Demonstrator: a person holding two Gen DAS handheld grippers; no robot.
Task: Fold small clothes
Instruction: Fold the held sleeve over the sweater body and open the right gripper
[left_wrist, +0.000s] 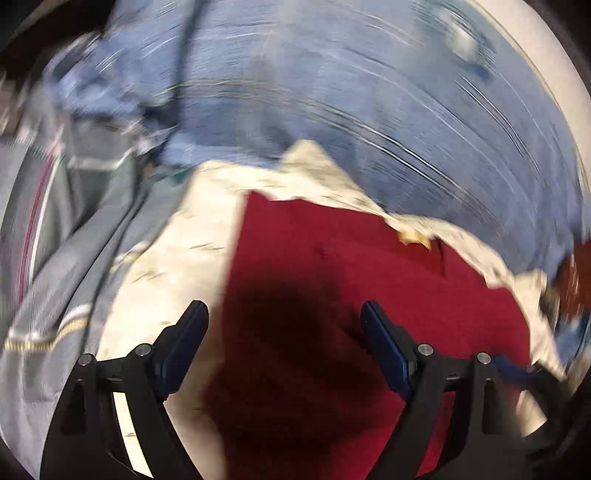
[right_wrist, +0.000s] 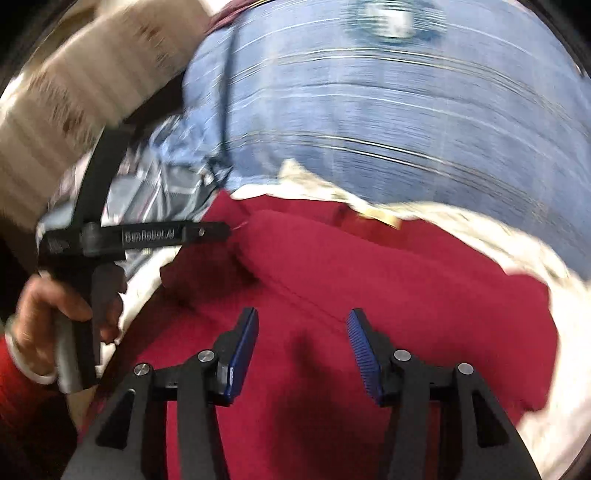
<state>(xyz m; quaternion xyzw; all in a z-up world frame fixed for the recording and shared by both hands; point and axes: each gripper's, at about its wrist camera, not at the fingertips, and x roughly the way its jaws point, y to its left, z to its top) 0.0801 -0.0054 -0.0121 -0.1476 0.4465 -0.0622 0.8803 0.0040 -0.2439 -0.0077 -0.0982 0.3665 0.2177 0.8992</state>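
Nearest, both grippers hang over the red garment (right_wrist: 369, 280) with nothing between their fingers — the left gripper (left_wrist: 284, 314) spread wide, the right gripper (right_wrist: 302, 319) somewhat narrower. Under the garment lies a cream cloth (left_wrist: 166, 266), its edge showing all round; grey clothes (left_wrist: 55, 258) crowd the left side. Beyond, blurred — a blue striped sheet (right_wrist: 388, 118).

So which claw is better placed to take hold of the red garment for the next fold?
Probably the right claw: it is open right over a raised fold of the red garment. The left claw, also open, is over flat red cloth near its edge, with less to pinch. Blur limits certainty.
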